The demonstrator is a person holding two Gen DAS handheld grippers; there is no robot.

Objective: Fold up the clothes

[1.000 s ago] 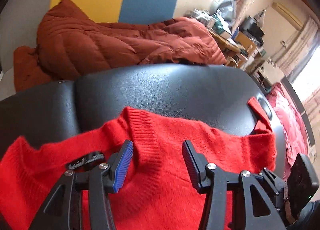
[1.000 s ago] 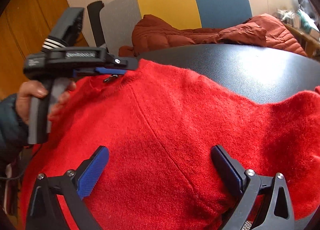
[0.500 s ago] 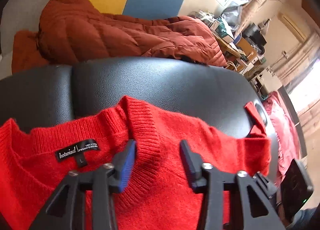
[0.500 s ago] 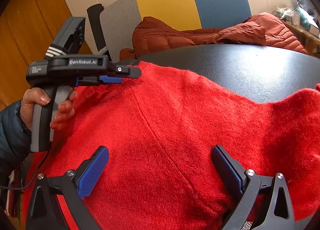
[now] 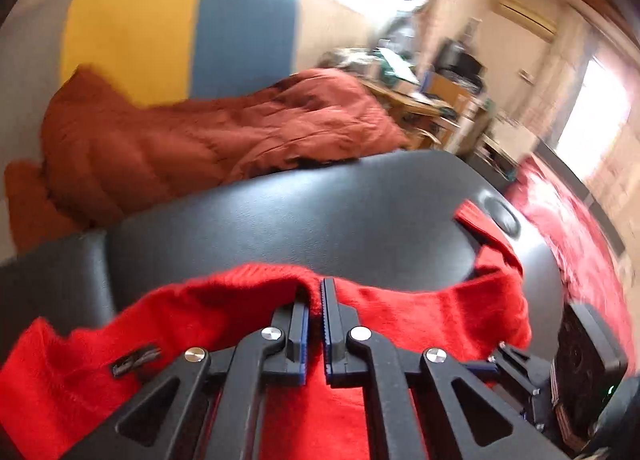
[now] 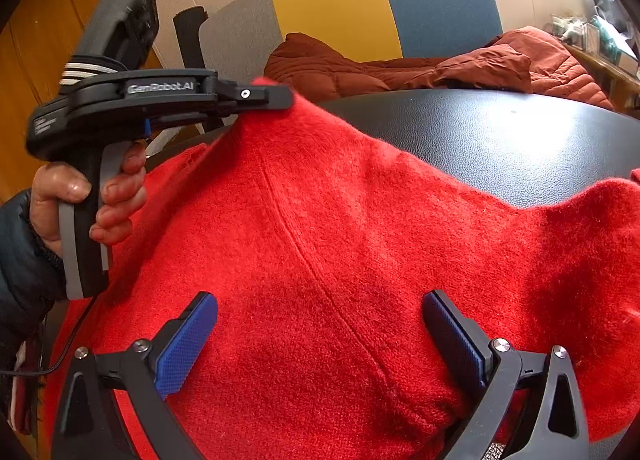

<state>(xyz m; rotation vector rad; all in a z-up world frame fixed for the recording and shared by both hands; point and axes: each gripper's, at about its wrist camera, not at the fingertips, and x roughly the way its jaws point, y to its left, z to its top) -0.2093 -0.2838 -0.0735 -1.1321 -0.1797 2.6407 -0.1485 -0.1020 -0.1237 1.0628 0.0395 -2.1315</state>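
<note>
1 red sweater (image 6: 360, 260) | 2 tongs: left tongs (image 5: 316, 300) pinching collar, right tongs (image 6: 320, 336) agape

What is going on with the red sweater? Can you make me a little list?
clothing: red sweater, spread on a black padded surface
left gripper: shut on the sweater's neck edge, which peaks up
right gripper: open above the sweater, not gripping
behind: rust-coloured quilted jacket against a yellow and blue cushion
folding: no fold visible yet
</note>
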